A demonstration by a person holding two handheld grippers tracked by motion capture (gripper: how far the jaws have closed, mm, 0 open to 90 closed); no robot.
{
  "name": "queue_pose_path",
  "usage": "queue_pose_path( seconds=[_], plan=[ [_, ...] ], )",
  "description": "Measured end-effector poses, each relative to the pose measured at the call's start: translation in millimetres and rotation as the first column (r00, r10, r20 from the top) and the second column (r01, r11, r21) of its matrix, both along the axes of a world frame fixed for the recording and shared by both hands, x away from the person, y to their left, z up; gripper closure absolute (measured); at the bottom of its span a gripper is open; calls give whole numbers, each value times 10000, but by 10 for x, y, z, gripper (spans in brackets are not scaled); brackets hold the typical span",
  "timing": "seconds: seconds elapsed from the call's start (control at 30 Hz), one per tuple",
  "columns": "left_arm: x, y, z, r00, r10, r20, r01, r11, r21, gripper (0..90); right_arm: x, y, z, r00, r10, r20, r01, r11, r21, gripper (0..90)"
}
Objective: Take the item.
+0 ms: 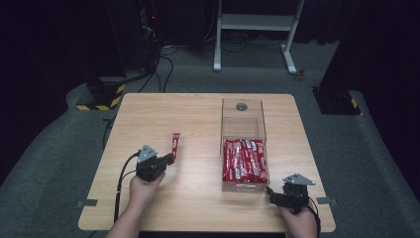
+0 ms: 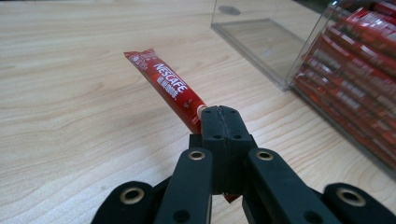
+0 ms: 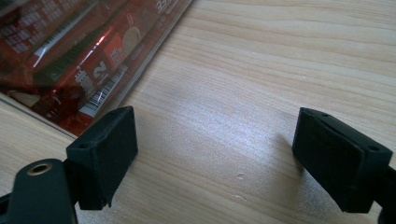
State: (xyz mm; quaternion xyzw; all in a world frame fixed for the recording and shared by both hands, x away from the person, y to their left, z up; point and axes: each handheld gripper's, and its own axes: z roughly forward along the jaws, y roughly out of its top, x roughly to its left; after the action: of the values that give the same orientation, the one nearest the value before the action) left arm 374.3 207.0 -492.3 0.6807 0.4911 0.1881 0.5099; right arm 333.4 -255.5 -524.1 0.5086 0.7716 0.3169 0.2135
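A slim red Nescafé stick sachet (image 2: 164, 87) is pinched at its near end between the closed jaws of the left gripper (image 2: 221, 122); the rest of the sachet sticks out past the jaw tips, angled up and away over the light wooden table (image 2: 70, 116). In the high view the sachet (image 1: 175, 145) sits left of the clear rectangular plastic box (image 1: 243, 144), well apart from it, with bare tabletop between.

The box stands right of table centre. Its near part is packed with red stick sachets (image 1: 244, 159) lying side by side; its far part is bare, with a small dark round mark (image 1: 241, 106) near the far wall. In the left gripper view the box's clear wall (image 2: 299, 60) rises to the right of the held sachet, nothing between them.

The right gripper (image 1: 277, 197) rests just beside the box's near right corner, held by the person's right hand (image 1: 299, 220). Its jaws stand wide apart with only table surface (image 3: 224, 116) between them; the packed box (image 3: 70, 56) lies just beyond one jaw.

The left hand (image 1: 143, 188) grips the left gripper (image 1: 168, 159) from below, cable trailing toward the table's near edge.
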Motion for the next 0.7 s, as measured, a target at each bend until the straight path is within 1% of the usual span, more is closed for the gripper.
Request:
queue_pose_path(
  seconds=[0.03, 0.1, 0.3, 0.43, 0.47, 0.63, 0.7],
  plan=[
    [9, 88, 7, 9981, -602, -159, 616, 9912, 1168, 900, 1, -1, -1, 10000, 4, 24, -4, 10000, -19, 141],
    [20, 90, -10, 9978, -619, -235, 644, 9896, 1287, 900, 0, 0, 1, 10000, -11, 11, 11, 10000, -23, 142],
    [68, 108, -83, 9970, -491, -598, 570, 9888, 1379, 900, 0, 0, 0, 10000, -17, 14, 17, 10000, -21, 143],
    [103, 108, -141, 9949, -457, -901, 583, 9881, 1426, 900, 0, 0, 1, 10000, -19, 14, 19, 10000, -22, 143],
    [107, 100, -150, 9943, -441, -966, 571, 9890, 1367, 900, 0, 0, 1, 10000, -19, 14, 19, 10000, -23, 143],
    [130, 76, -183, 9929, -490, -1083, 643, 9877, 1426, 900, 0, -2, 0, 10000, -18, 28, 18, 10000, -29, 146],
    [141, 78, -195, 9917, -482, -1194, 655, 9872, 1451, 900, 0, -2, 0, 10000, -23, 31, 23, 10000, -28, 146]
  ],
)
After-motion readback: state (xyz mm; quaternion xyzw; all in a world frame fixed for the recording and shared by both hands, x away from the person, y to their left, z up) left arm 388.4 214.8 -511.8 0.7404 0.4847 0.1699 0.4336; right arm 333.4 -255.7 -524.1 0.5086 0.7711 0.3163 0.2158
